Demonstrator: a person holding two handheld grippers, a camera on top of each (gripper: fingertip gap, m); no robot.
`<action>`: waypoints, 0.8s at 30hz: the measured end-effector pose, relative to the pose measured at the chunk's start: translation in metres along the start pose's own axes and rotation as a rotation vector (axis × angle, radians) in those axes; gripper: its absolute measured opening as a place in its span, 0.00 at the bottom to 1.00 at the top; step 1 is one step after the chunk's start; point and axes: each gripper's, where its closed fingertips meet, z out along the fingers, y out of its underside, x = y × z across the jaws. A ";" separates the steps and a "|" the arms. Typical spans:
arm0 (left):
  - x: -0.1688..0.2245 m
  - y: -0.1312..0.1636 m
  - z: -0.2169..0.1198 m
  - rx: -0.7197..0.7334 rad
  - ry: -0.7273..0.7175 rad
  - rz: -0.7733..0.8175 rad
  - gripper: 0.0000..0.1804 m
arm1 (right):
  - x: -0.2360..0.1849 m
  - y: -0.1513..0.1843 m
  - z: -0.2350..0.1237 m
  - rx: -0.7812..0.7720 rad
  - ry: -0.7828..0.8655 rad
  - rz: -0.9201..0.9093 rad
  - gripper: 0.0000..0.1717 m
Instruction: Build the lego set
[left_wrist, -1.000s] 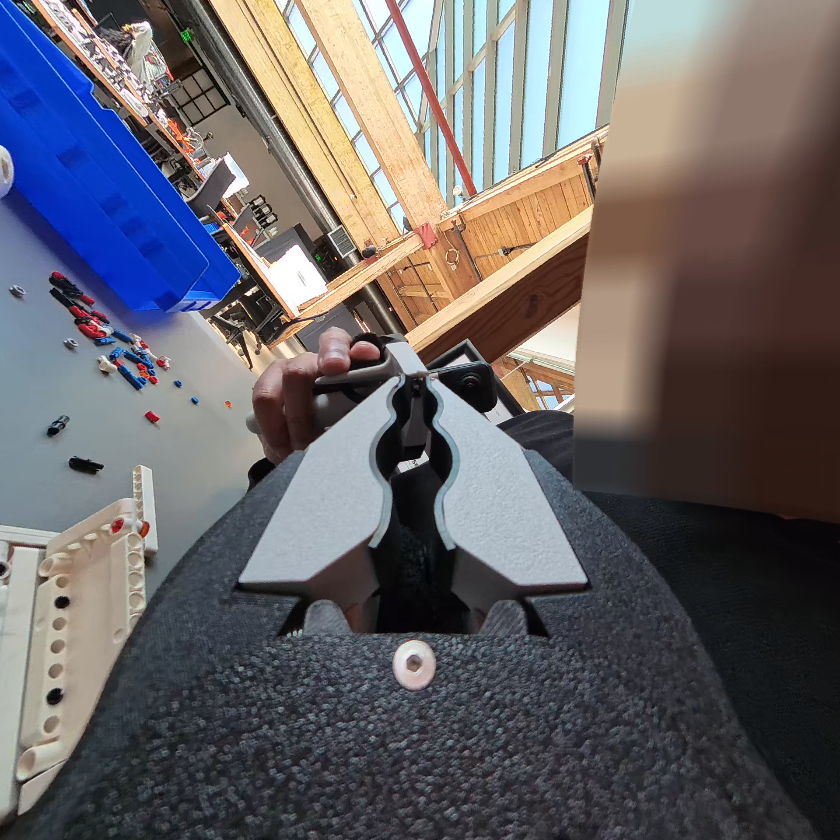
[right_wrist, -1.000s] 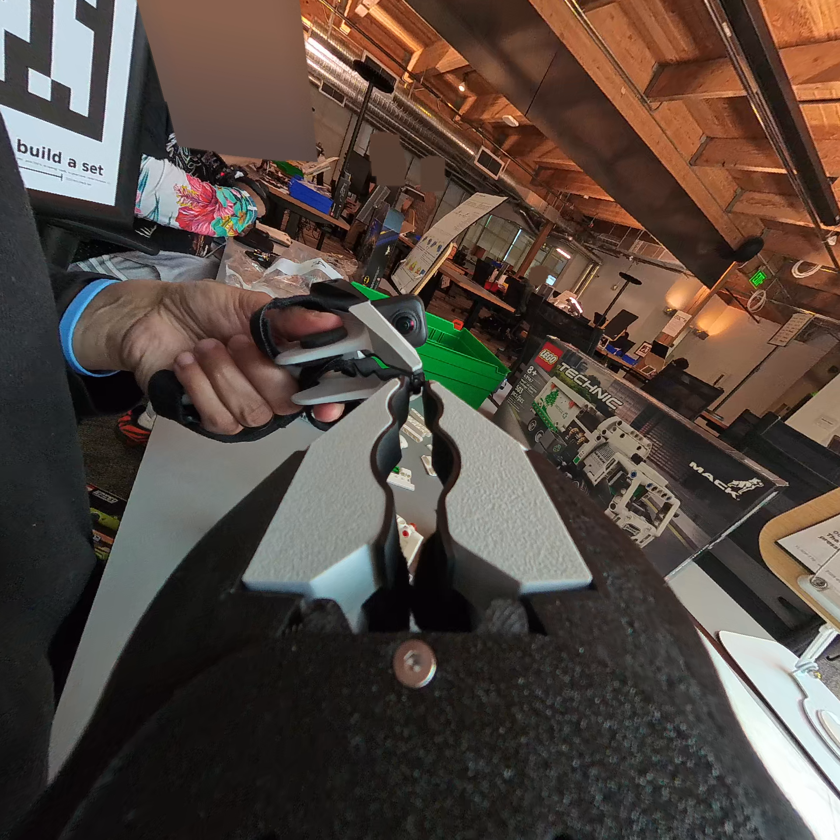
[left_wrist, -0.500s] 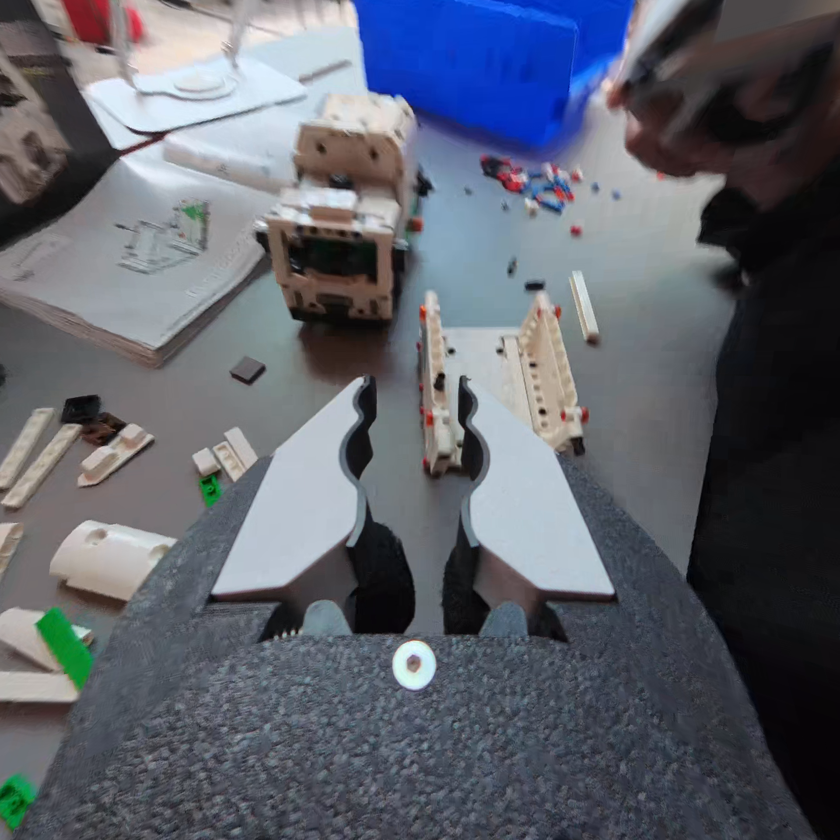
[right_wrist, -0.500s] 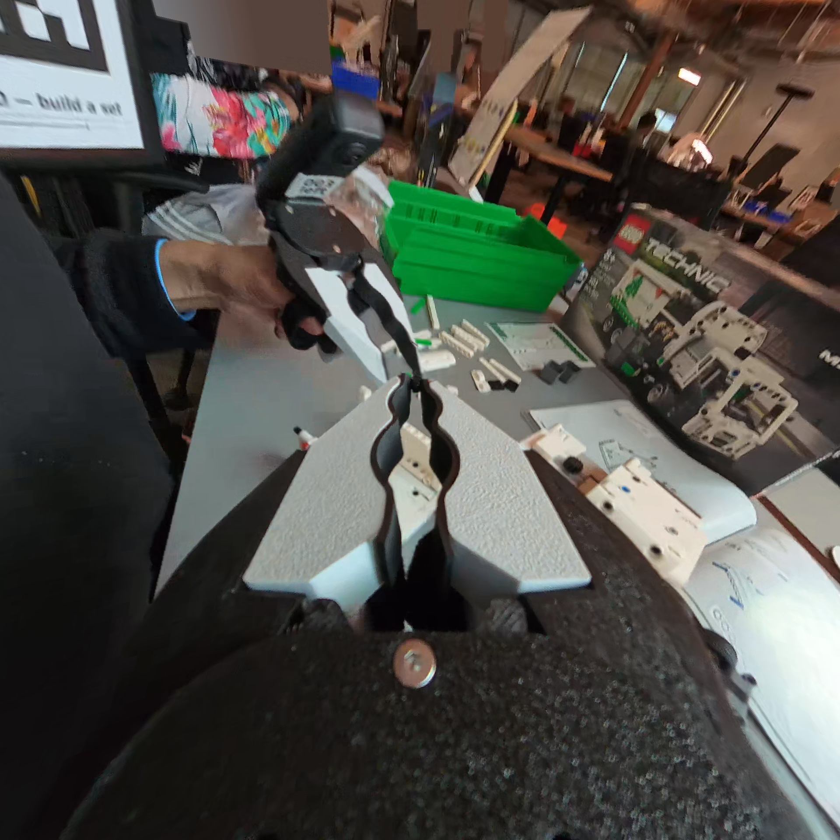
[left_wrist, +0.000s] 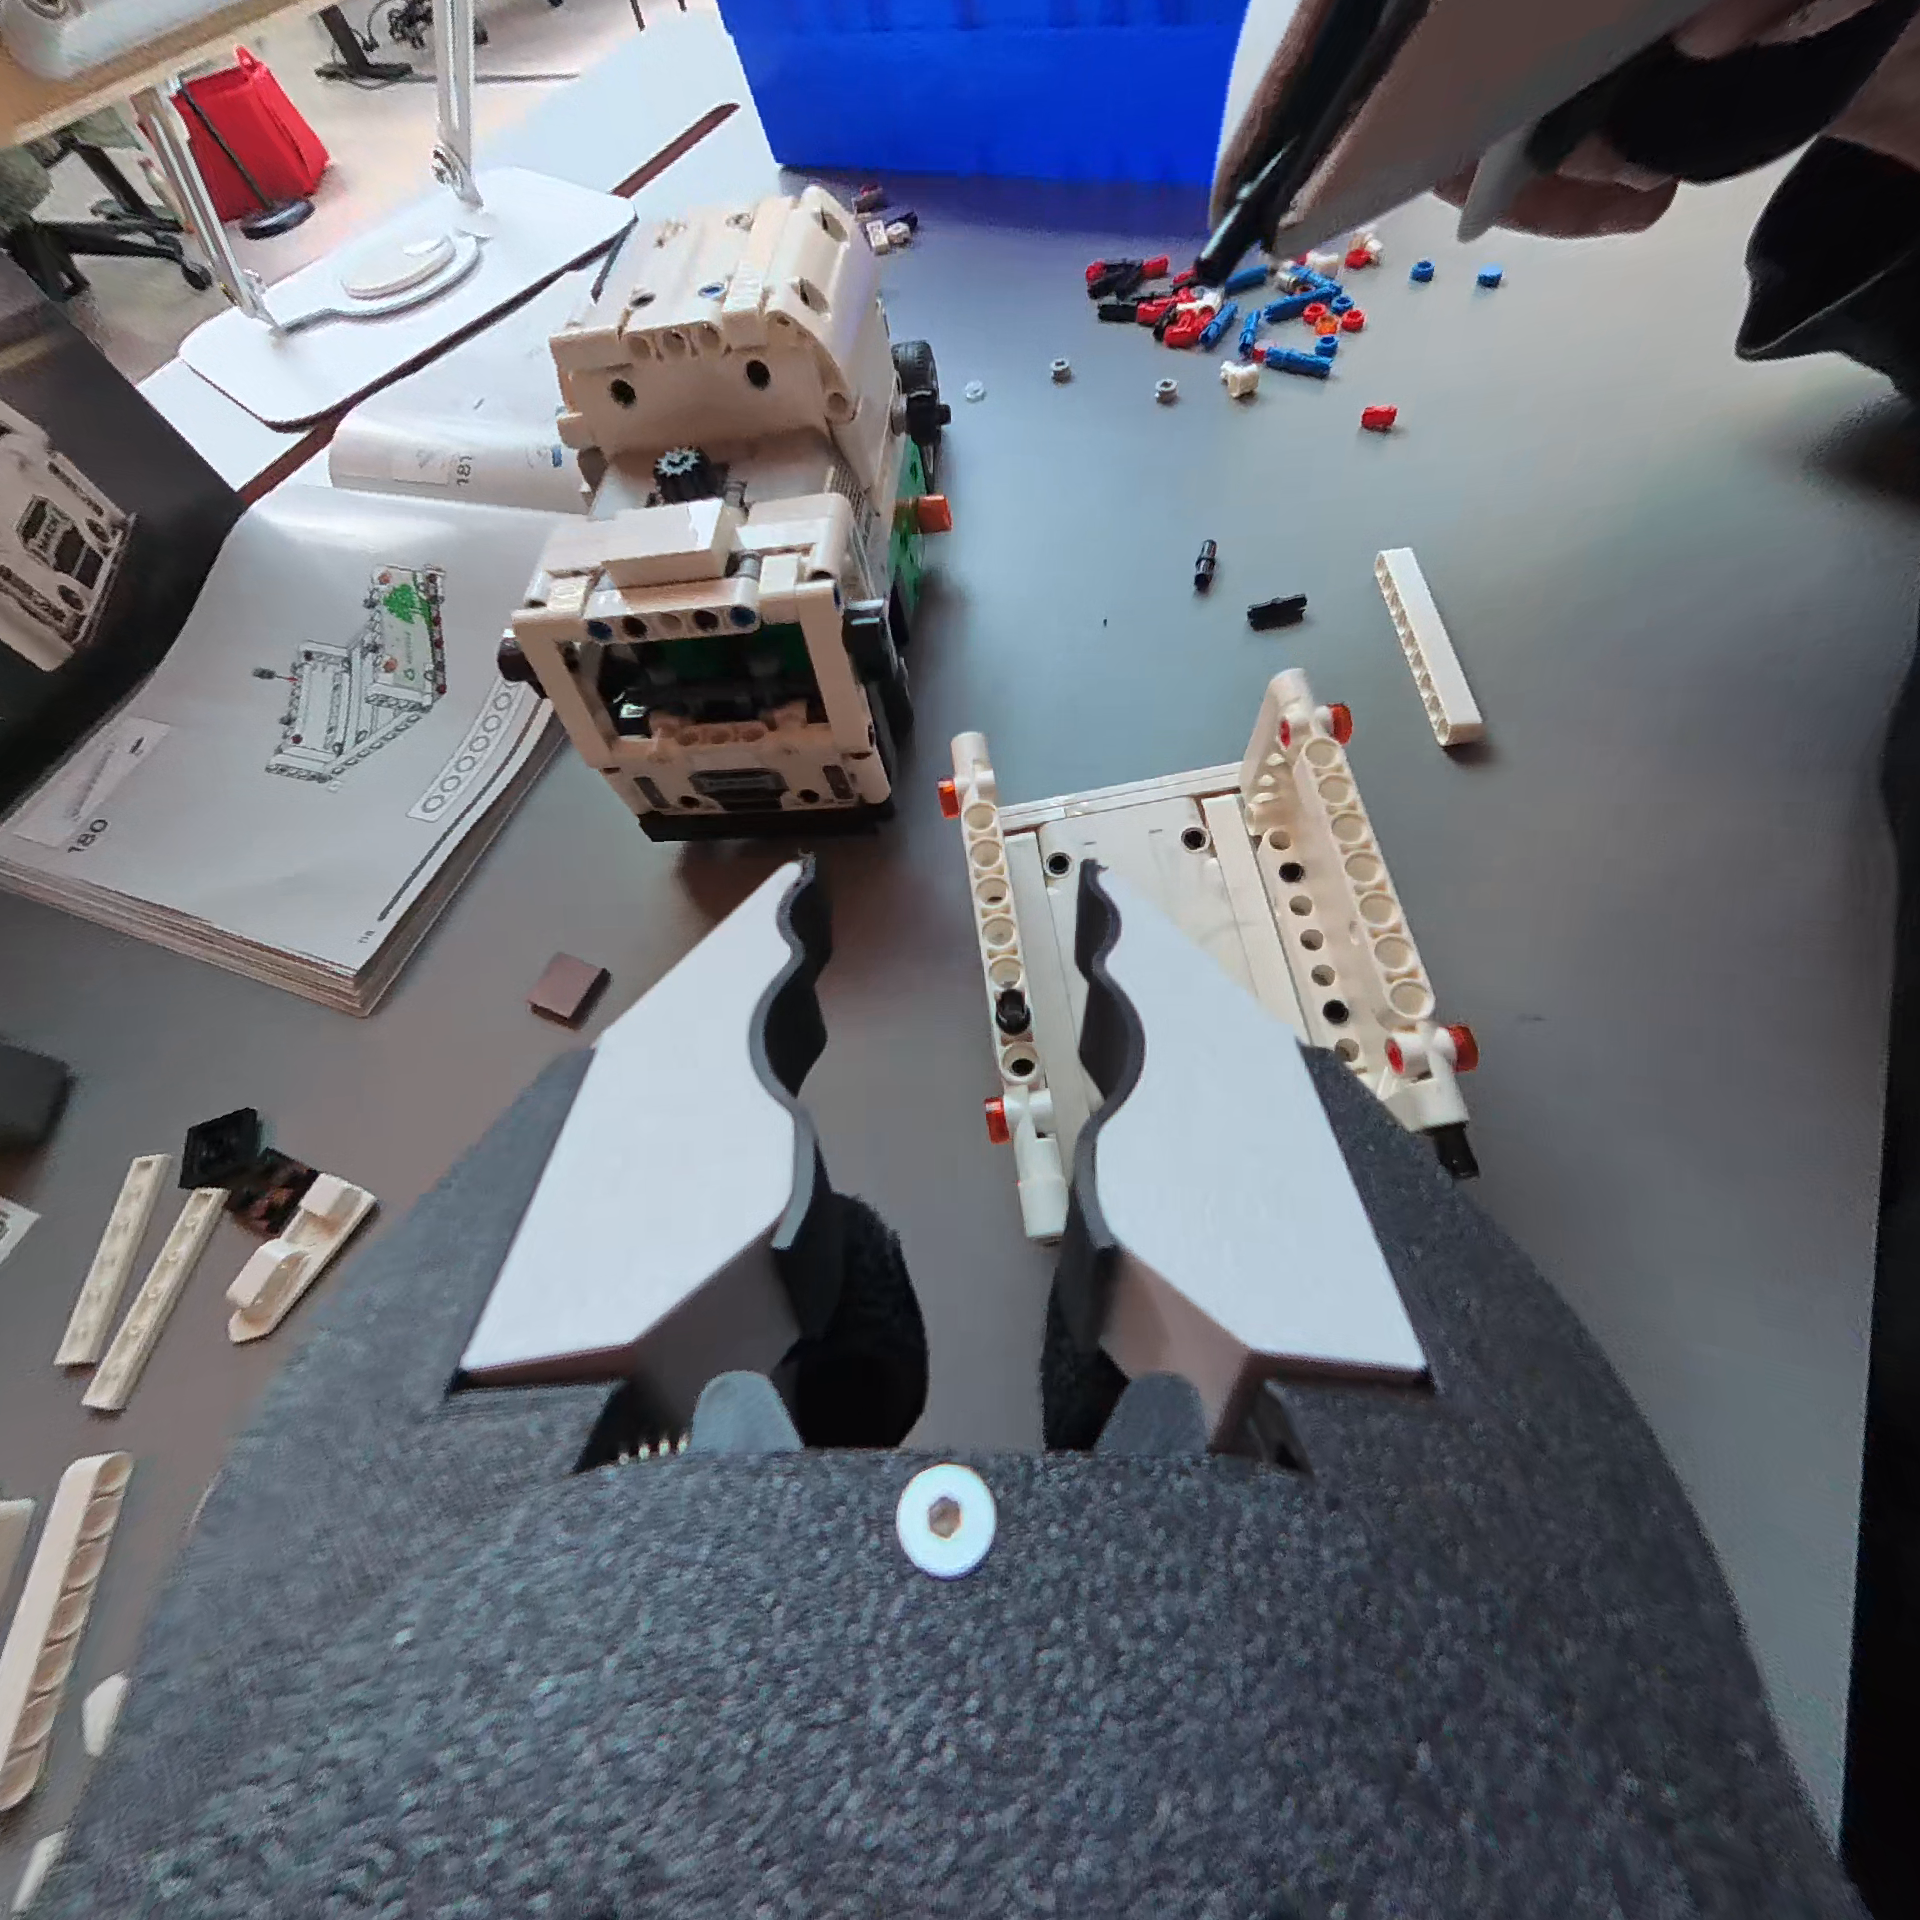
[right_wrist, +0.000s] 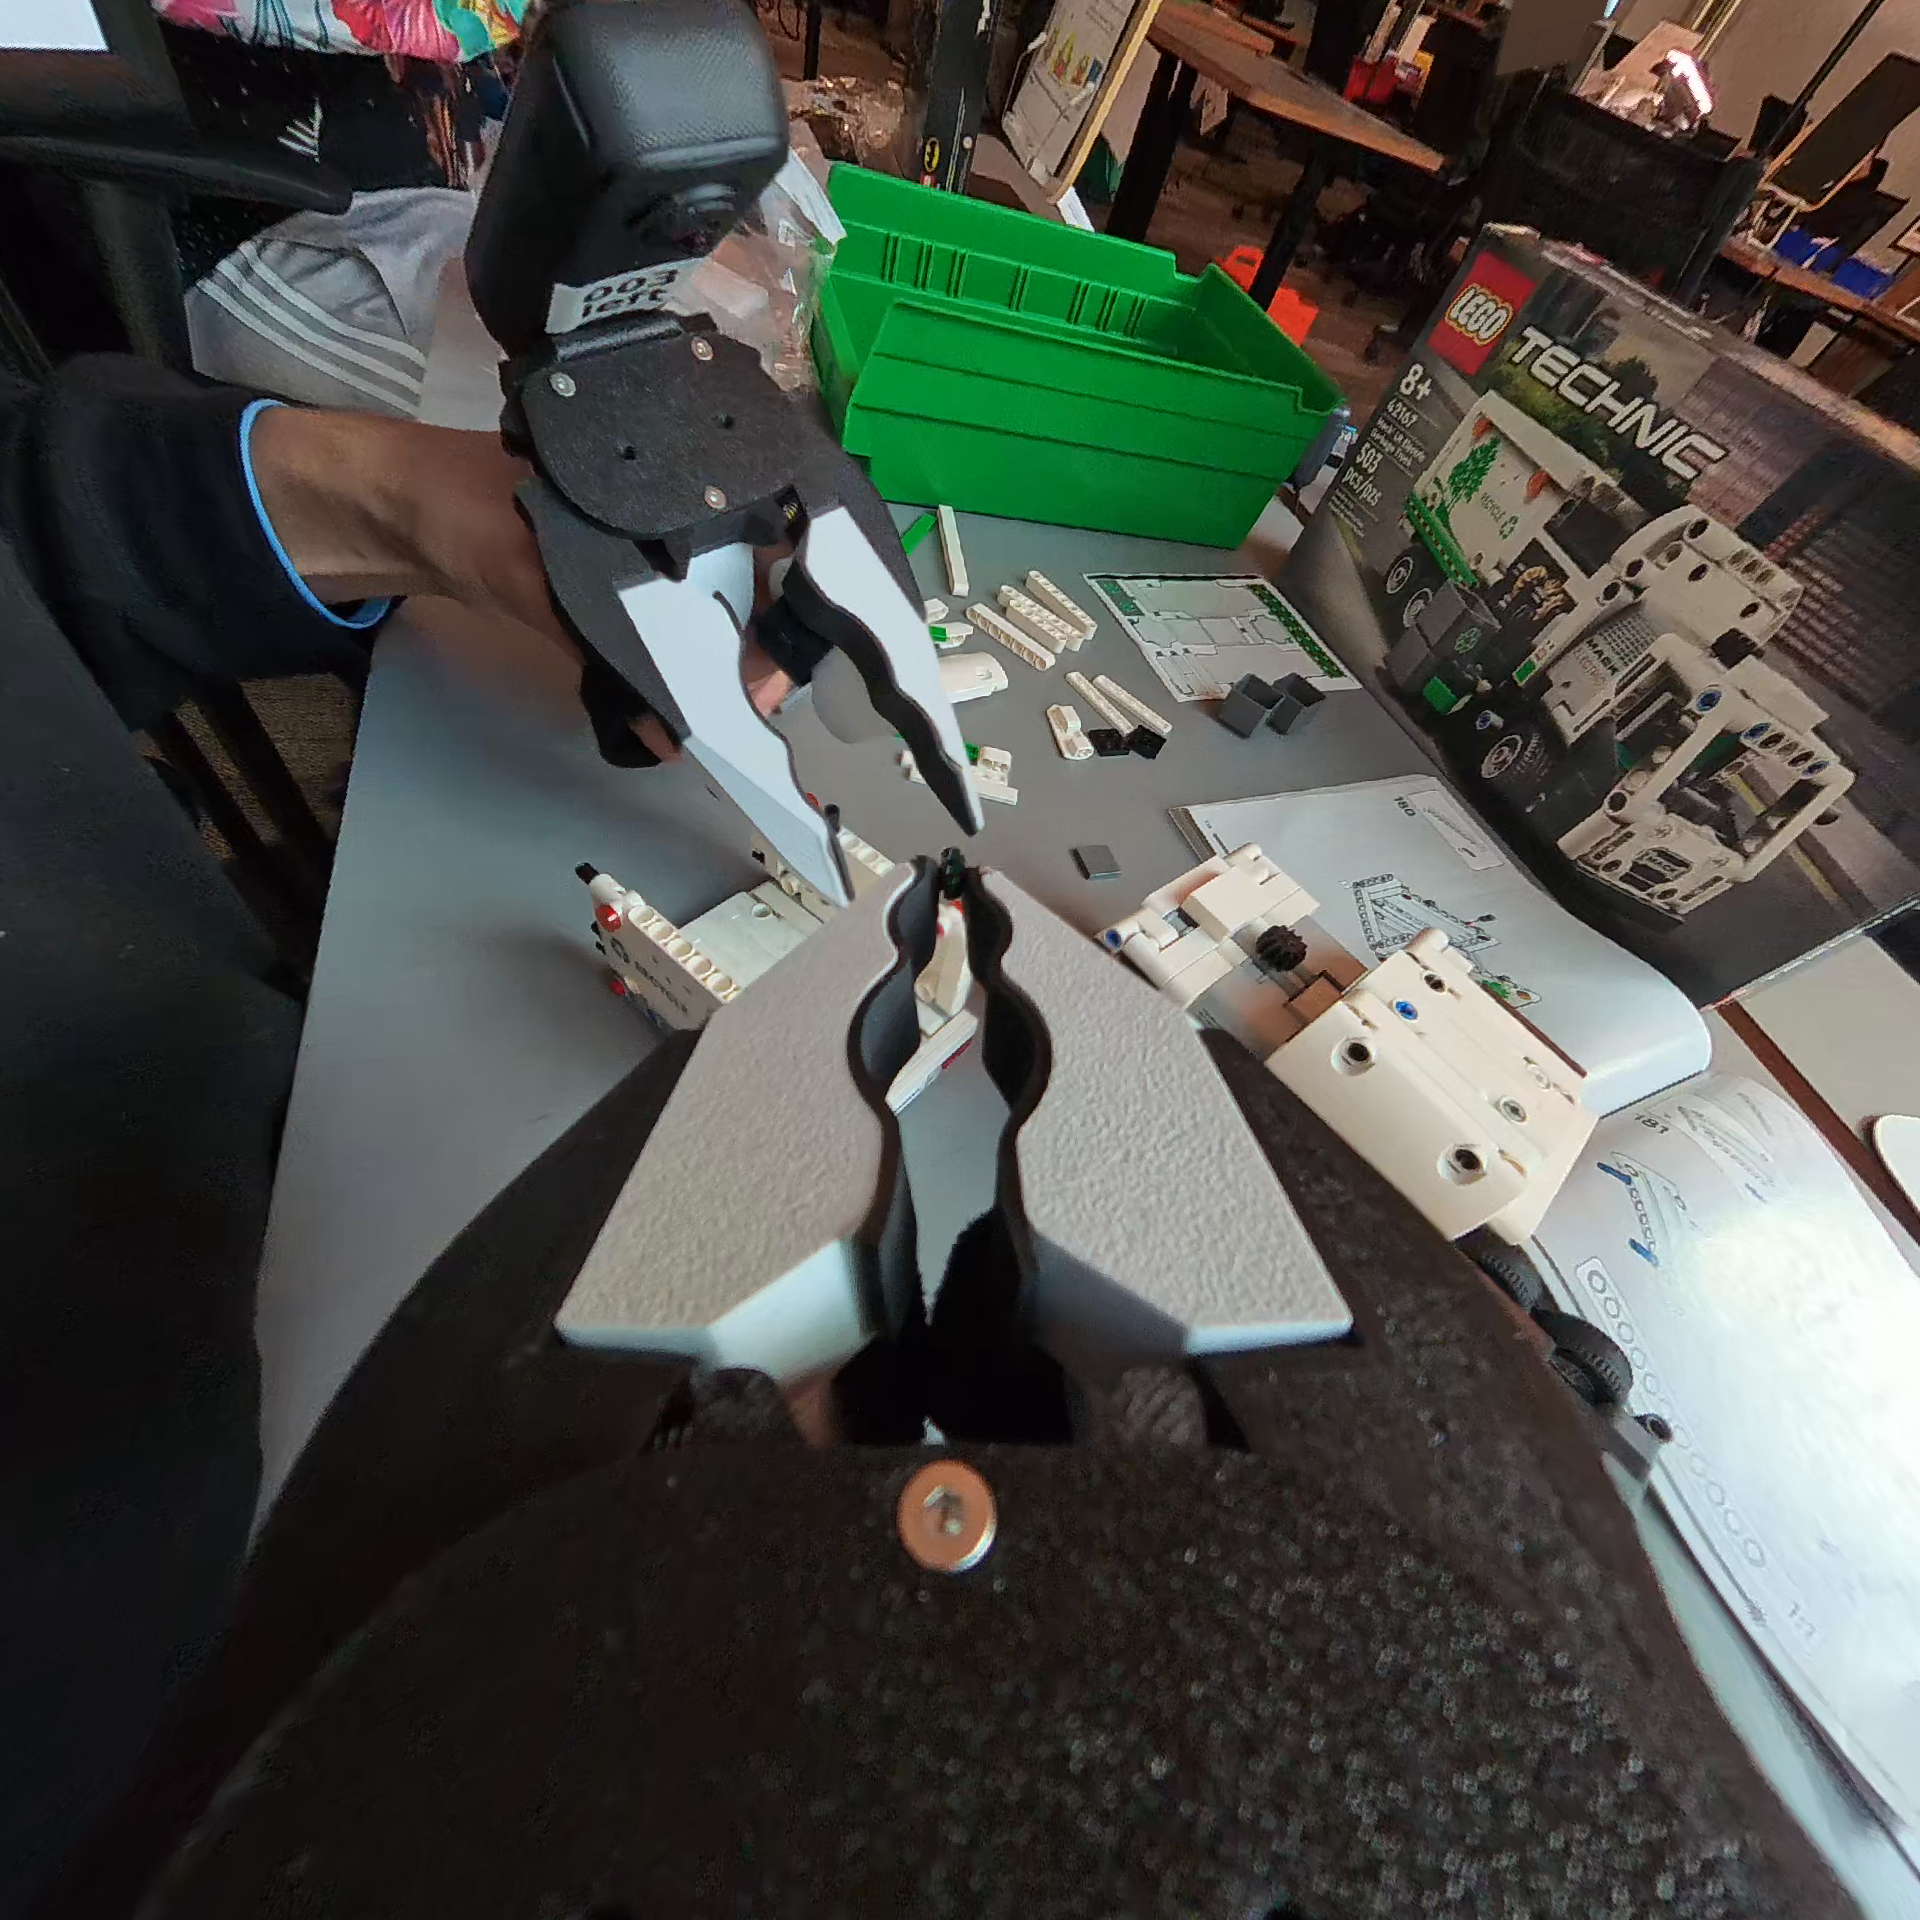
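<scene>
A small black pin (right_wrist: 949, 871) is pinched between the fingertips of the right gripper (right_wrist: 948, 883), which is clenched on it above the grey table (right_wrist: 457, 997). Just beyond it, the left gripper (left_wrist: 943, 878) is held released, its fingers wide apart and nothing between them, over a white open frame of beams (left_wrist: 1195, 914) lying flat on the table; its right finger overlaps the frame's floor.

A white toy truck (left_wrist: 727, 582) stands beside the frame, next to an open instruction booklet (left_wrist: 281, 727). A green bin (right_wrist: 1049, 384) sits at the table's far edge in the right wrist view; its contents are hidden. A blue bin (left_wrist: 987, 94) sits at the far edge in the left wrist view, with red, blue and black small pieces (left_wrist: 1236, 301) scattered before it.

A second ago both grippers were raised toward the ceiling beams and faced each other; both have since been lowered toward the table, and the left one has been opened. A printed box (right_wrist: 1621, 582) stands at the table's edge; other desks fill the room behind.
</scene>
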 end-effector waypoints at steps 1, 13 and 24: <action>0.000 0.001 0.002 -0.008 0.001 -0.007 0.25 | 0.000 0.001 0.000 -0.001 -0.002 0.005 0.02; 0.010 -0.002 0.011 0.040 0.040 -0.013 0.04 | 0.010 0.012 0.007 -0.052 -0.017 0.086 0.02; 0.010 0.001 0.010 0.034 0.066 -0.098 0.03 | -0.010 0.014 0.036 -0.165 -0.101 0.071 0.02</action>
